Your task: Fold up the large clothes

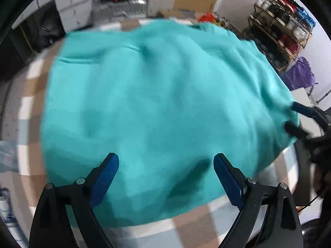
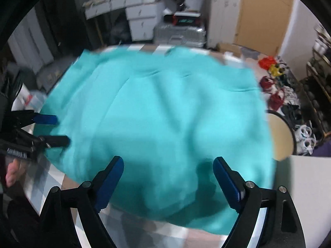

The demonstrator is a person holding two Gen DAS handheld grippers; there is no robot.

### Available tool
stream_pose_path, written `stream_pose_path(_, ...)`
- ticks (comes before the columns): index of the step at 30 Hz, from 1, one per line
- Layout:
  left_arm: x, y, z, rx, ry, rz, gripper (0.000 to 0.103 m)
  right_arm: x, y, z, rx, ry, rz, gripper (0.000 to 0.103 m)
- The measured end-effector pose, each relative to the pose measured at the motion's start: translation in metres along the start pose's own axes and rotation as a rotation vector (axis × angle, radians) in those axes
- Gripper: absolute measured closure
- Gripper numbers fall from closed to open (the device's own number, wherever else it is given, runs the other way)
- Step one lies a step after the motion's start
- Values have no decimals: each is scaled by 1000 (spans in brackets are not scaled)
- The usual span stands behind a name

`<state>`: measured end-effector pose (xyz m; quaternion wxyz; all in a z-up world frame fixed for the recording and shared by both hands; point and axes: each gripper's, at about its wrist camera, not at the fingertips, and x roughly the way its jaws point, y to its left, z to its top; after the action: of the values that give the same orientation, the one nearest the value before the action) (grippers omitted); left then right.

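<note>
Here I see the teal garment (image 1: 157, 103) spread across the checked tablecloth (image 1: 31, 95). My left gripper (image 1: 165, 161) is wide open above its near edge, gripping nothing. My right gripper (image 2: 168, 164) is likewise wide open, empty, over the cloth.

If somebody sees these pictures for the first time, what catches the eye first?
The large turquoise garment spread over the checked tablecloth fills the middle of both views. Next come the blue-padded tongs: the left tongs and the right tongs both stand open above its near edge. A cluttered storage shelf stands far right.
</note>
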<state>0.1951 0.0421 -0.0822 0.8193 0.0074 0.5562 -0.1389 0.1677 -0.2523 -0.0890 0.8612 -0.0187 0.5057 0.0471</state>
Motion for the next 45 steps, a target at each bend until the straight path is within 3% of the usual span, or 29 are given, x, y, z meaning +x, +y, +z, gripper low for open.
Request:
stream_pose_path(1, 5, 9, 1, -11, 9, 21, 12, -1, -8, -3, 11, 12, -10, 14)
stream_pose_path(4, 35, 34, -5, -52, 81, 16, 12, 35, -36, -18, 29, 184, -48, 14)
stream_pose_path(6, 39, 32, -9, -23, 50, 6, 12, 55, -34, -31, 6, 228, -34, 9)
stream_pose_path(8, 39, 25, -8, 0, 52, 38, 12, 59, -23, -38, -34, 174, -67, 4)
stream_pose_path(11, 28, 20, 6, -8, 73, 1, 12, 56, -20, -29, -15, 218, -74, 5)
stream_pose_path(13, 11, 18, 17, -25, 45, -57, 12, 48, -23, -12, 4, 236, -1, 12)
stream_pose_path(15, -9, 12, 32, -29, 0, -86, 12, 24, -30, 8, 48, 192, 79, 13)
stream_pose_path(19, -13, -16, 61, -8, -40, -90, 12, 14, -41, 47, 139, 101, 100, 13)
stream_pose_path(21, -2, -26, 73, -6, -33, -95, 12, 23, -41, 71, 150, 82, 59, 23)
stream_pose_path(23, 17, -30, 74, -18, 11, -83, 12, 37, -34, 75, 161, 97, 27, 32)
stream_pose_path(24, 26, -25, 69, -25, 43, -59, 12, 49, -32, 76, 162, 121, -5, 37)
stream_pose_path(27, 57, -5, 53, -36, 154, -4, 11, 98, -33, 65, 90, 242, -104, 39)
stream_pose_path(31, 66, 2, 49, -31, 131, -9, 2, 112, -39, 61, 58, 240, -137, 38)
stream_pose_path(34, 63, 5, 47, -28, 132, 1, 2, 110, -38, 60, 49, 248, -138, 37)
stream_pose_path(36, 52, 9, 48, -29, 120, -37, 3, 102, -40, 65, 37, 260, -120, 39)
stream_pose_path(38, 31, 19, 49, -16, 92, -73, 4, 83, -43, 71, 66, 214, -59, 39)
stream_pose_path(39, 17, 27, 52, -3, 59, -60, 4, 69, -45, 75, 77, 168, -16, 40)
stream_pose_path(41, -9, 52, 59, -7, -37, 28, 4, 57, -47, 83, 65, 106, -18, 40)
stream_pose_path(42, -13, 67, 63, -24, -45, 69, 4, 55, -49, 89, 61, 90, -35, 40)
stream_pose_path(45, -2, 107, 67, -89, 11, 98, 4, 64, -48, 103, 75, 90, -64, 40)
